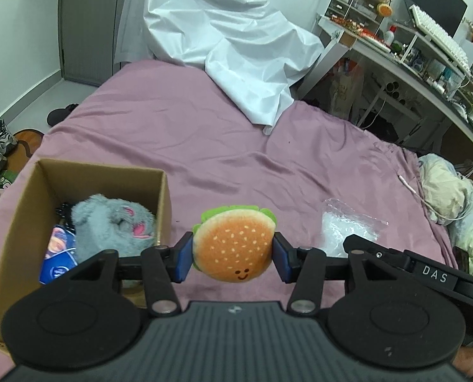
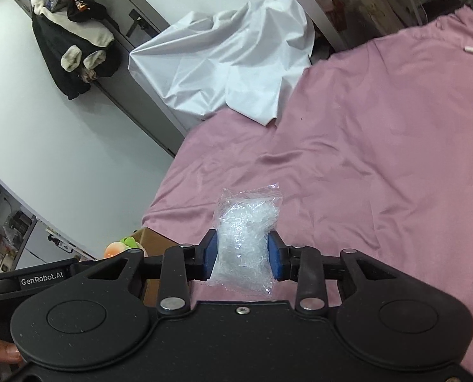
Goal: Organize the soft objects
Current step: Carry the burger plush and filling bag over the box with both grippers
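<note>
One cardboard box [image 1: 87, 197] on pink bed [image 1: 204, 133], open; inside: one grey plush [image 1: 109, 226], blue-printed item [image 1: 60, 254] left of plush. Right of box: one burger plush [image 1: 235, 243], orange bun, green lettuce edge, smiley face, clamped between left tongs [image 1: 233, 258], above bed. Further right of box: one clear plastic bag [image 2: 246, 238], crinkled, whitish filling, clamped in right tongs [image 2: 243, 258].

On the black arm of my right gripper [image 1: 437, 273], seen from my left wrist camera, white letters read "DAS". On the black arm of my left gripper [image 2: 42, 280], seen from my right wrist camera, white print reads "GenRobot.AI".
</note>
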### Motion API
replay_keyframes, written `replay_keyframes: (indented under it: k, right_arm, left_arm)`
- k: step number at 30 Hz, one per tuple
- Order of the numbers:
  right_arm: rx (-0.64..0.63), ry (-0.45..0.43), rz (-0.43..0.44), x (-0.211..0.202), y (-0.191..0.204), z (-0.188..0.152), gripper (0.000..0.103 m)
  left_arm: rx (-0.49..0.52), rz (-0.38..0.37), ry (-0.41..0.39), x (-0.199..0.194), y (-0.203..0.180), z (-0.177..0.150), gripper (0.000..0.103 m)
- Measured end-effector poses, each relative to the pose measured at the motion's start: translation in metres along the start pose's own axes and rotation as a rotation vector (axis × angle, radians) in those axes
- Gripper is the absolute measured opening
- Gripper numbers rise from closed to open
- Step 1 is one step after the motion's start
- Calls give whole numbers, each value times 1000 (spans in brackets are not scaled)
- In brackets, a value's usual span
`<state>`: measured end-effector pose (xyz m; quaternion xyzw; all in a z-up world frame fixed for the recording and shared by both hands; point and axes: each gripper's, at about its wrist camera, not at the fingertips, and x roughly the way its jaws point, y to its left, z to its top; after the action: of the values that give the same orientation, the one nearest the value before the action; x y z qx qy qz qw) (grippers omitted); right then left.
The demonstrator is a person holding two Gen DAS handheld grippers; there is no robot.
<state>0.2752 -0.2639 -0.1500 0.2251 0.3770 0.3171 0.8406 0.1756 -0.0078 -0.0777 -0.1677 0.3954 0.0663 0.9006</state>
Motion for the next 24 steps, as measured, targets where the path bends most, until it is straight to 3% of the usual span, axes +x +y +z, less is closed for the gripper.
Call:
replay_keyframes:
  k: [12, 24]
  right_arm:
    - [-49, -38, -4, -14, 38, -3, 33]
    - [-125, -21, 9, -9, 85, -14, 34]
  left_arm:
    - [-26, -28, -31, -32, 23, -1, 50]
    - [-66, -33, -54, -51, 54, -9, 51]
